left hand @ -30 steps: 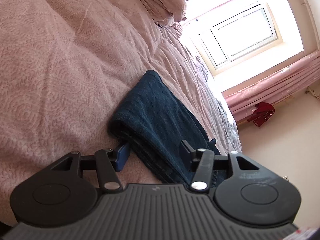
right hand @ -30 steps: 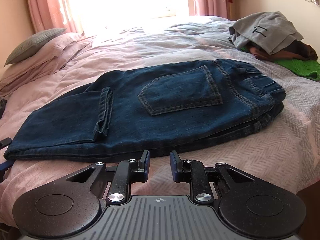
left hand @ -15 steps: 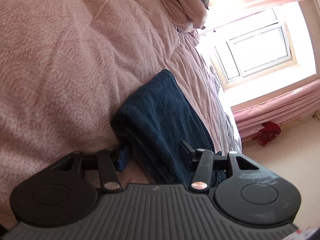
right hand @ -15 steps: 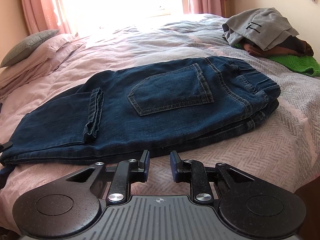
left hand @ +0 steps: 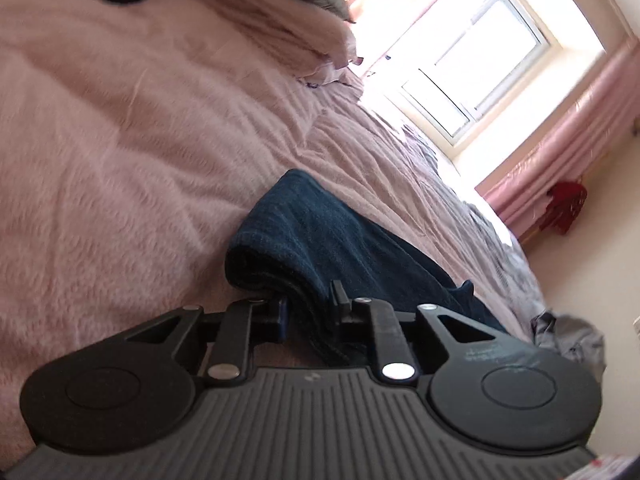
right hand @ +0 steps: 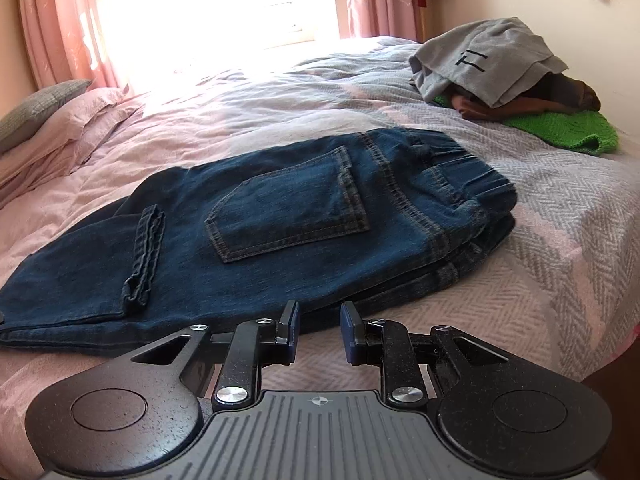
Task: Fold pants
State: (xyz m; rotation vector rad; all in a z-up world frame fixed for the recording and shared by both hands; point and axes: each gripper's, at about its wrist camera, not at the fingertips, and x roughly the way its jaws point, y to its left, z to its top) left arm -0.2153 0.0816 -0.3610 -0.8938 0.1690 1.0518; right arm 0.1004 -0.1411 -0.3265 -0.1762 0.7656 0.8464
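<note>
Dark blue jeans lie folded on the pink bed cover, back pocket up, waistband to the right. In the left wrist view I see the folded end of the jeans edge-on. My left gripper is closing, and the stacked denim layers fill the gap between its pads. In the right wrist view my right gripper hovers just in front of the near long edge of the jeans. Its fingers stand a narrow gap apart with only bed cover between them.
A pile of clothes sits at the far right of the bed: a grey garment over brown ones and a green knit. Pillows lie at the left. A bright window and pink curtains are behind. The bed edge drops off at the right.
My left gripper's jaws have narrowed onto the folded end of the jeans, and its view has rolled. My right gripper has drifted along the near edge of the jeans with its gap unchanged.
</note>
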